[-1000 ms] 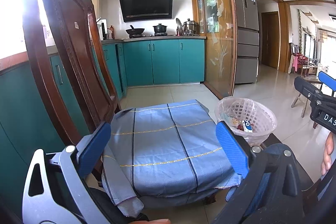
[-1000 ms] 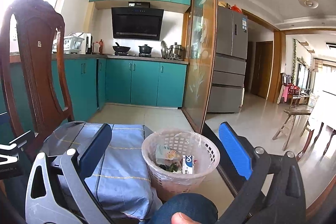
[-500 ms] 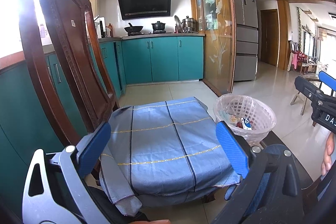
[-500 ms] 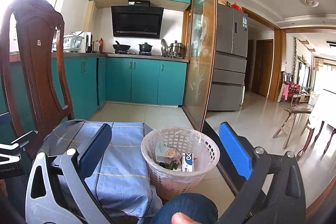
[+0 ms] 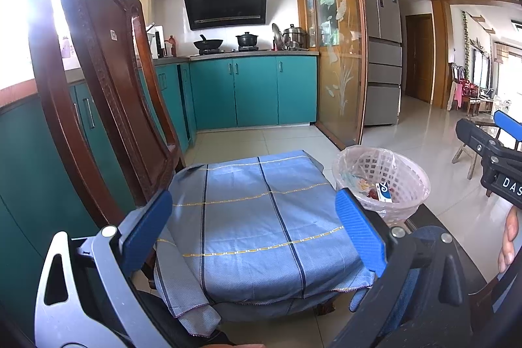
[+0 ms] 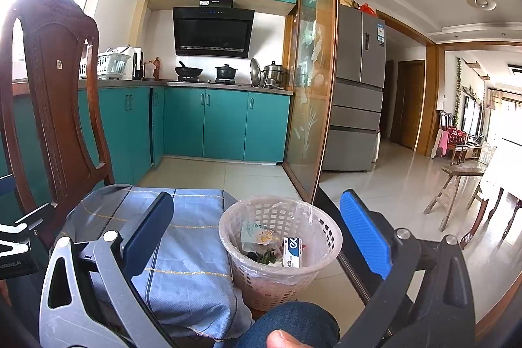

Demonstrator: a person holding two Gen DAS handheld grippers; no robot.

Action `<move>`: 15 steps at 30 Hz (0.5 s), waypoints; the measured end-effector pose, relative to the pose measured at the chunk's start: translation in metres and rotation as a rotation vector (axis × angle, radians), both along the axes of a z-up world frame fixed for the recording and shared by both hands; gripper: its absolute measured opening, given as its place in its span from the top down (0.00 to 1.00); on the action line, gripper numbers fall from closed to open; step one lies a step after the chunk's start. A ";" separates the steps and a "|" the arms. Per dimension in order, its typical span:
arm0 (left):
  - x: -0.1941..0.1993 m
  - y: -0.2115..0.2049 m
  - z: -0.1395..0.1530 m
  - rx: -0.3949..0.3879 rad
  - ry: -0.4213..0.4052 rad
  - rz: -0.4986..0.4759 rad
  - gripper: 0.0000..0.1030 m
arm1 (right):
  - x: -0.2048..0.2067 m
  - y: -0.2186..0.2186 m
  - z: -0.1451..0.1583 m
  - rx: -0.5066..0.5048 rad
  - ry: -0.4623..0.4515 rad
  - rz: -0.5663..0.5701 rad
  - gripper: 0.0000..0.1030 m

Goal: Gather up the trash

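At my twelve o'clock: bin [image 6: 280, 247] beside chair [image 6: 169, 237], trash [image 6: 274, 247] inside.
My left gripper [image 5: 254, 230] and right gripper [image 6: 257, 234] gape wide, empty. Bin looks light, flexible; I'd pinch its rim.

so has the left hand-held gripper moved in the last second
Yes, slightly. In the left wrist view the range hood sits lower and further left, so the left hand-held gripper has tilted up and turned a bit right.

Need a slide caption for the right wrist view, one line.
Open right tool framing a lined trash basket of wrappers beside a cloth-covered chair.
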State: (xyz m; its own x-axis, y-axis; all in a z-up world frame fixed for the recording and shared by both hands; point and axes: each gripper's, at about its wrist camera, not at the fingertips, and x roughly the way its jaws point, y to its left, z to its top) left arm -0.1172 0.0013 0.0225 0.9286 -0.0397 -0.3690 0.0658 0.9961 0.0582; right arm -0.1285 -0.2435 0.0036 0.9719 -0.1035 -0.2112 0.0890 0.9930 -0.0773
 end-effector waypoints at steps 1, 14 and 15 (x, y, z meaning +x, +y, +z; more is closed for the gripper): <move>0.000 0.000 0.000 0.001 0.000 0.000 0.03 | 0.000 0.000 0.000 0.000 0.000 -0.001 0.03; 0.003 -0.003 0.001 0.006 0.009 -0.006 0.03 | 0.004 -0.004 -0.001 0.003 0.007 0.007 0.03; 0.003 -0.003 0.000 0.006 0.010 -0.006 0.03 | 0.005 -0.005 -0.001 0.004 0.009 0.009 0.03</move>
